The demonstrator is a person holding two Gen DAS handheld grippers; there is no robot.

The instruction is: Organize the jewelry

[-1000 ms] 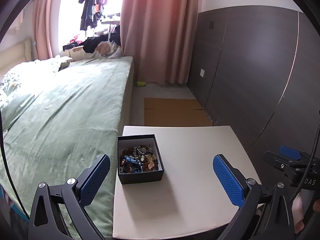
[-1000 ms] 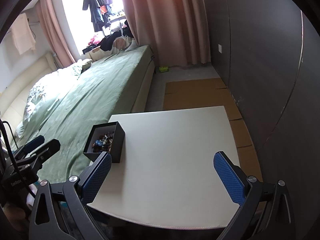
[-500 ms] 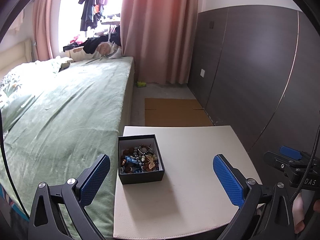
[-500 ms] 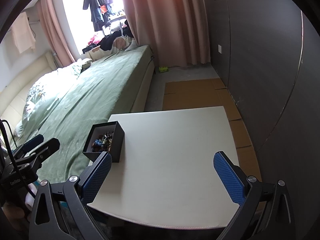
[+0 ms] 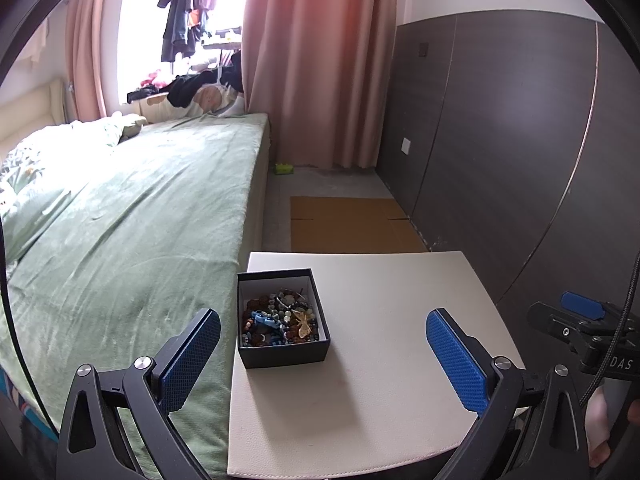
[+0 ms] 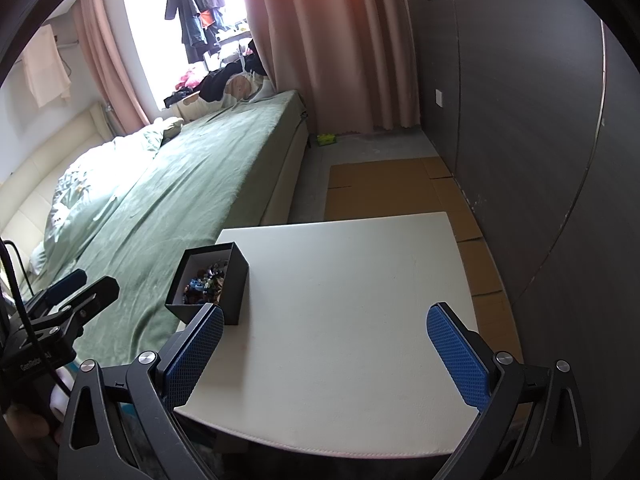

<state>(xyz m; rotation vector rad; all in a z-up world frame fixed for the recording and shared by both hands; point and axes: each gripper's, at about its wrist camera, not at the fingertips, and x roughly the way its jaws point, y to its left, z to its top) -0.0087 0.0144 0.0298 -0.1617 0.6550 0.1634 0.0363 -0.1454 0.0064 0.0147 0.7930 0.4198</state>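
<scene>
A small black box (image 5: 283, 353) with a white lining stands near the left edge of a cream-topped table (image 5: 380, 392). It holds a jumble of jewelry (image 5: 280, 320): beads, a blue piece, a tan piece. My left gripper (image 5: 322, 356) is open, held back from the box with nothing between its blue pads. In the right wrist view the same box (image 6: 234, 286) sits at the table's (image 6: 352, 300) left, just beyond the left pad. My right gripper (image 6: 326, 356) is open and empty over the table's near part. Each gripper shows at the edge of the other's view.
A bed with a green cover (image 5: 120, 240) runs along the table's left side. A dark panelled wall (image 5: 520, 140) stands to the right. Flattened cardboard (image 5: 352, 224) lies on the floor beyond the table, pink curtains (image 5: 316, 60) behind it.
Both grippers have drifted very slightly; the box and jewelry have not moved. Both stay open.
</scene>
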